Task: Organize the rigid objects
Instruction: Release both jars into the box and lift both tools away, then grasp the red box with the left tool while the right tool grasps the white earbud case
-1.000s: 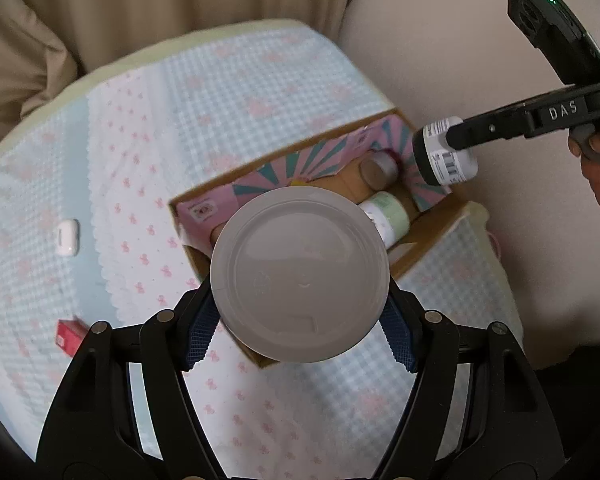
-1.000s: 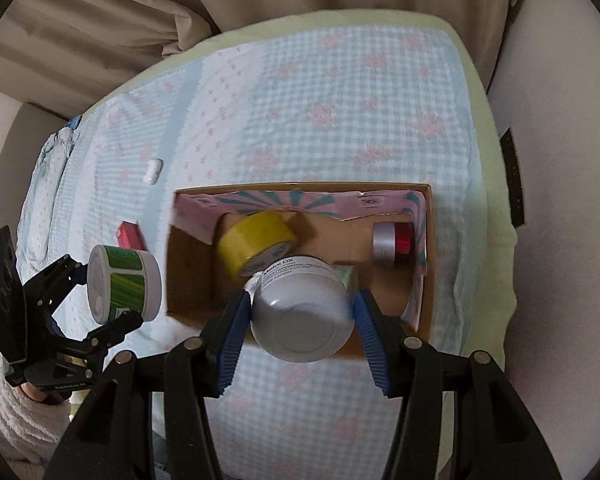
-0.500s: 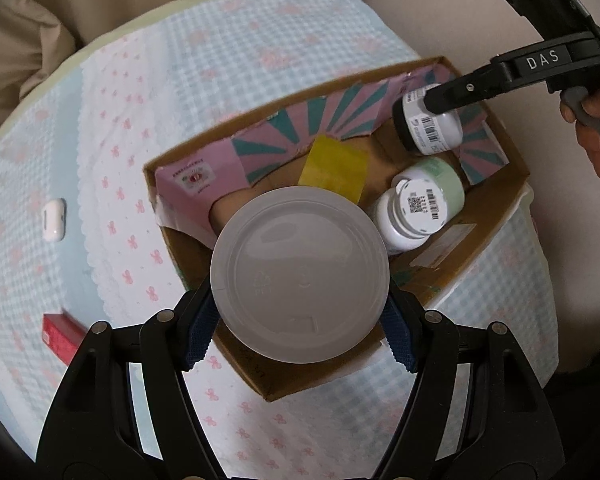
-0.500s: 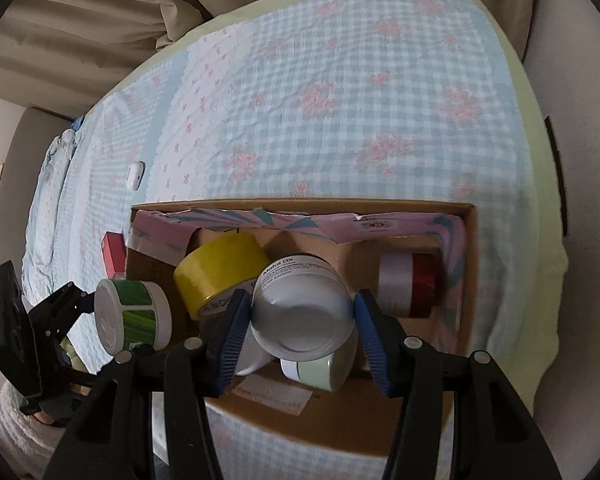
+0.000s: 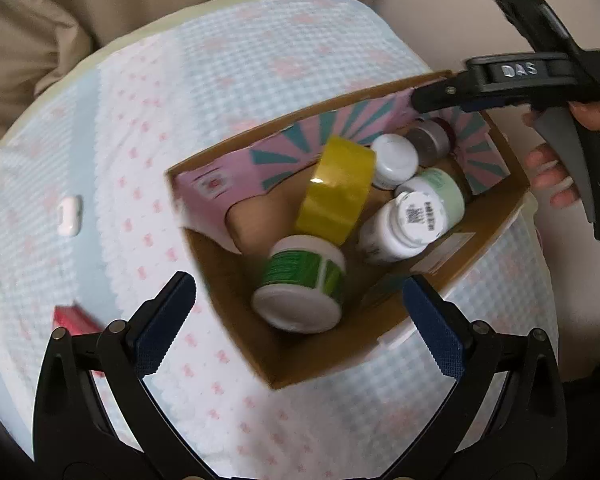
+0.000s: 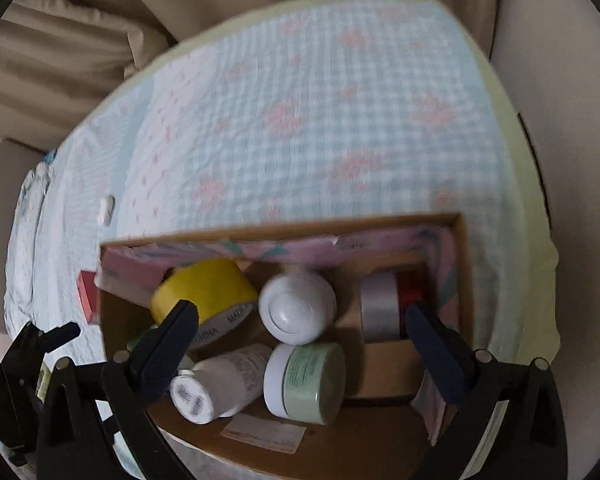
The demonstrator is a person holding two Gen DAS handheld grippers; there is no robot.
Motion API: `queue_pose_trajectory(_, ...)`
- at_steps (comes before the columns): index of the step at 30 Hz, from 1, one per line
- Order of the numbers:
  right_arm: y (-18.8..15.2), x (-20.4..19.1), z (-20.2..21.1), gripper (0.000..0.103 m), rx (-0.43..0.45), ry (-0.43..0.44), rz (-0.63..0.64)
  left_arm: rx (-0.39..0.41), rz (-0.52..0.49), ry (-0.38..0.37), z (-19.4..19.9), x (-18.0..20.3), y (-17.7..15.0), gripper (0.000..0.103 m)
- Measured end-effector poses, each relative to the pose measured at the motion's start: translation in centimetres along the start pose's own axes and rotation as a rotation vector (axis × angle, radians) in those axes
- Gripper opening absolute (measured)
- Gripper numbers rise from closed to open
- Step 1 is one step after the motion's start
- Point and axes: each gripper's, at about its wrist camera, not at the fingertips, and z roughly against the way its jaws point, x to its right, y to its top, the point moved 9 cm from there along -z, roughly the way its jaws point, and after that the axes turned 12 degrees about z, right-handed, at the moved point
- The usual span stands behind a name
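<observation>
The left gripper (image 5: 296, 316) hangs over the near corner of the cardboard box (image 5: 324, 364), its jaws opening wide with nothing pressed between the pads. The green-labelled jar (image 5: 300, 284) lies on its side just past the fingertips, inside the box at that near corner, let go so that it lands among the others. The right gripper (image 6: 300, 344) hangs over the middle of the box, its jaws likewise opening and empty. The white bottle (image 6: 296, 306) stands below them, cap up, clear of both pads.

Everything rigid is gathered in the box (its inner walls are lined with pink and teal striped paper), which fits the sorting job. The roll of yellow tape (image 5: 336, 190) leans against the far wall. Its core reads "MADE" and what looks like "CHINA", though blur hides part of it. A white pill bottle (image 6: 220, 384) lies flat near the front wall with a small printed code on its cap, too smeared to read. A pale green jar (image 6: 306, 380) lies beside it, and a silver and red tin (image 6: 384, 304) lies toward the right wall. The right gripper's body, seen from the left wrist, carries the letters "DAS".

Outside the box, to its left on the checked blanket (image 6: 320, 120), lie a small white case (image 5: 69, 216) and a red packet (image 5: 72, 318), still to be collected.
</observation>
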Motion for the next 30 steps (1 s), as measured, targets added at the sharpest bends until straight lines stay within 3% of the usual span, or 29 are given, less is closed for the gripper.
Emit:
queue_pose_trajectory(12, -0.6, -1.7, 2.7, 0.103, 0.045, -0.043, 0.031, 0.030, 0.046, 0.032, 3.5, -2.1, -0.5, 0.103)
queue_pose_trajectory(16, -0.6, -3.2, 5.1, 0.103, 0.066, -0.055, 0.043, 0.059, 0.078, 0.033, 6.4, -2.6, -0.8, 0.103)
queue_pose_trajectory(21, -0.5, -6.7, 9.6, 0.103, 0.110, -0.080, 0.105, 0.114, 0.140, 0.075, 11.4, -4.3, -1.3, 0.103)
queue_pose_trajectory(26, 0.1, -12.4, 13.9, 0.103, 0.161, -0.117, 0.255, 0.158, 0.243, 0.150, 15.6, -7.6, -1.9, 0.103)
queue_pose_trajectory(30, 0.5, -16.6, 15.7, 0.103, 0.177, -0.163, 0.365, 0.184, 0.315, 0.165, 18.6, -11.0, -2.4, 0.103)
